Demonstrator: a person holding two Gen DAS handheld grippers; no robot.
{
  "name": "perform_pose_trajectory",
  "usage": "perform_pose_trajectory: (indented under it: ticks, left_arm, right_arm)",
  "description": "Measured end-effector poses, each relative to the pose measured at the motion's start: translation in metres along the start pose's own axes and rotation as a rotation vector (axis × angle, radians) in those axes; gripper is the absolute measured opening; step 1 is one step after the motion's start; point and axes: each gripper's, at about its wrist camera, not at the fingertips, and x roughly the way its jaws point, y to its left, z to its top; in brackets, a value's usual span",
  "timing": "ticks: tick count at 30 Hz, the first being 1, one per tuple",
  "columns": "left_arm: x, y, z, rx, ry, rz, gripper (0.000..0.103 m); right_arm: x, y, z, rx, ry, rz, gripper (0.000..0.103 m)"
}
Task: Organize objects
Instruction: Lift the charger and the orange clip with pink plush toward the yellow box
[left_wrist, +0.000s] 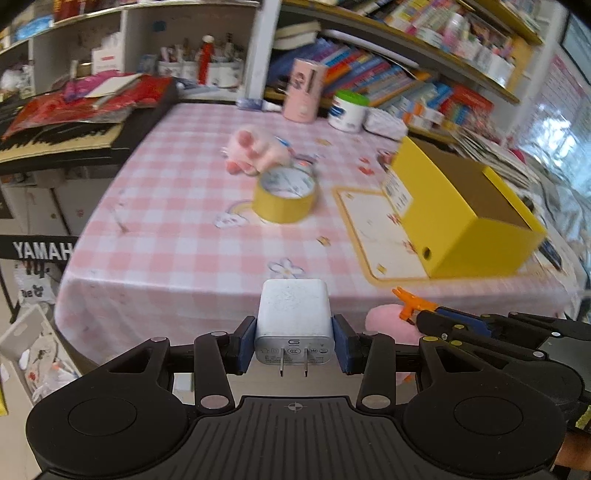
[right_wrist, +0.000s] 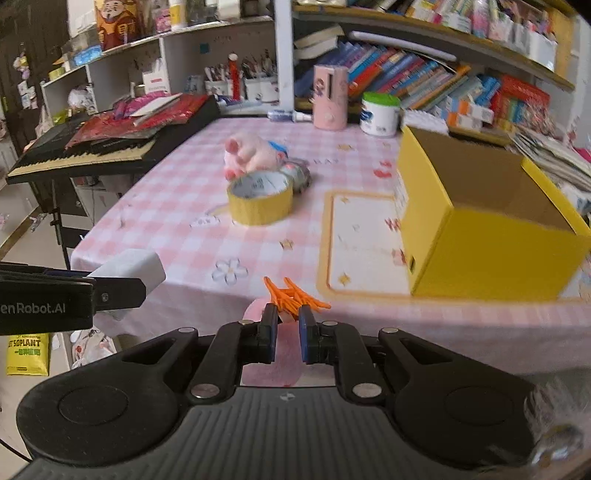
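White charger (left_wrist: 294, 318) clamped between left fingers (left_wrist: 246, 343), prongs rearward.

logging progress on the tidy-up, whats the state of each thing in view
left tool: shut on white charger
right tool: shut on pink plush toy with orange feet
yellow box: open on top, inside looks empty
yellow tape roll: flat on table
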Motion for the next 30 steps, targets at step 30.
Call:
perform_pose_trajectory:
  ticks: [30]
  left_arm:
    - [0.045,-0.124,0.009,0.273,0.08,-0.264,0.041]
  right_arm:
    - [-0.05,-0.101,-0.046,0.256,0.036,-0.294,0.012]
